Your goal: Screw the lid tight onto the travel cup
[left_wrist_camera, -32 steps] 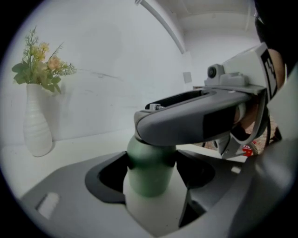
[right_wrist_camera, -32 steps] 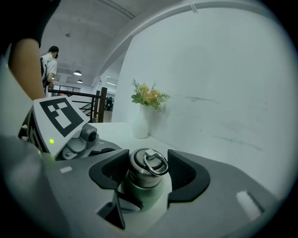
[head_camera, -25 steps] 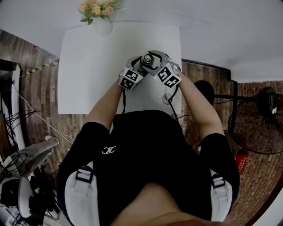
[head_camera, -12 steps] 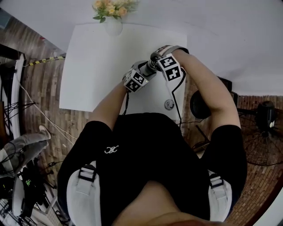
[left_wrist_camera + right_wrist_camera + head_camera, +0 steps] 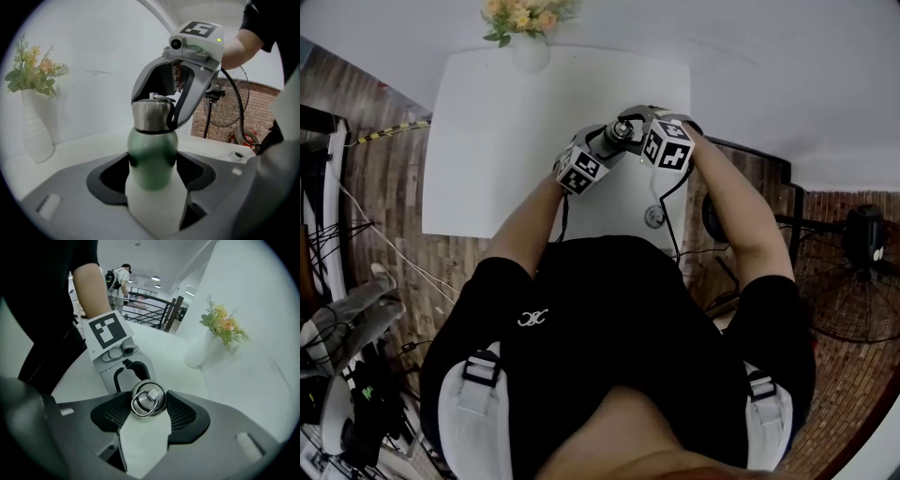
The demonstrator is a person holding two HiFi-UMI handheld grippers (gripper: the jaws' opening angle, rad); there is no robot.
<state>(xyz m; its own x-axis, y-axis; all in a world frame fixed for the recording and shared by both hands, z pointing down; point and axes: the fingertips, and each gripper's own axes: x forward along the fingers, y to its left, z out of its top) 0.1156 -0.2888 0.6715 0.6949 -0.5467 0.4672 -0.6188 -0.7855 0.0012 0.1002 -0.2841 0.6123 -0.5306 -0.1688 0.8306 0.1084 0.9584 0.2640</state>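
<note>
A green travel cup (image 5: 152, 157) with a steel lid (image 5: 151, 117) stands upright over the white table (image 5: 487, 141). My left gripper (image 5: 152, 164) is shut on the cup's green body, one pad on each side. My right gripper (image 5: 148, 401) comes down from above, and its pads touch both sides of the lid (image 5: 148, 399), whose ring handle faces the camera. In the head view the lid (image 5: 619, 131) shows between the left gripper (image 5: 605, 148) and the right gripper (image 5: 630, 124).
A white vase of flowers (image 5: 530, 47) stands at the table's far edge. A small round object (image 5: 653, 217) lies near the table's near right corner. A standing fan (image 5: 853, 272) is on the brick floor to the right.
My right gripper's marker cube has swung round the lid, first away from me and then back to the right. The left gripper has kept the cup in nearly the same spot.
</note>
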